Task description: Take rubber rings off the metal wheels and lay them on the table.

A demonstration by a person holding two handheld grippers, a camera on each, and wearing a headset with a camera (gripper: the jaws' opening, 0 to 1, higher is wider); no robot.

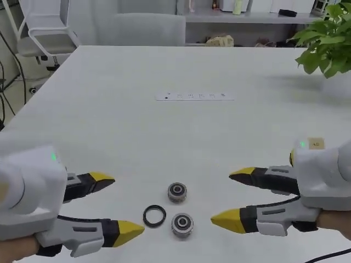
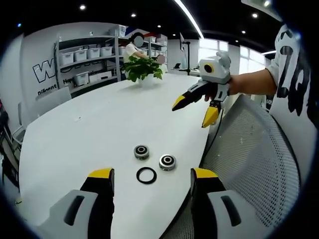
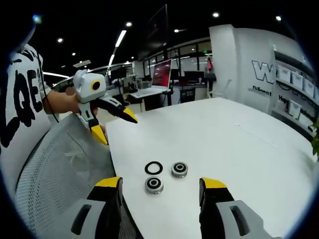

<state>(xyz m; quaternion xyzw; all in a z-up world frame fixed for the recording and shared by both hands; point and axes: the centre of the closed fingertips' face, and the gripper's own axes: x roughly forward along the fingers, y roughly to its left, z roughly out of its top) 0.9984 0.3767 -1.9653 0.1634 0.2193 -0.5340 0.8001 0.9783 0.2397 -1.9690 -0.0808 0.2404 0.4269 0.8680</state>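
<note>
1. Head view: the left gripper (image 1: 127,203) at lower left and the right gripper (image 1: 221,197) at lower right are held with jaws spread, empty.
2. Between them, at bottom centre, an upper wheel (image 1: 177,191) and a lower wheel (image 1: 182,224) are seen on the table (image 1: 164,131).
3. A loose ring (image 1: 154,216) is laid flat just left of the lower wheel.

In the head view the worktop (image 1: 219,142) is looked down on from above its near edge, facing forward, with the left gripper (image 1: 127,204) at lower left and the right gripper (image 1: 221,198) at lower right. The left gripper view is set low and close over that edge, aimed along its own fingers (image 2: 102,174) across the worktop. The right gripper view is aimed back the opposite way. The wheels (image 1: 177,192) and ring (image 1: 154,216) are shared by all three views, near lower centre.
</note>
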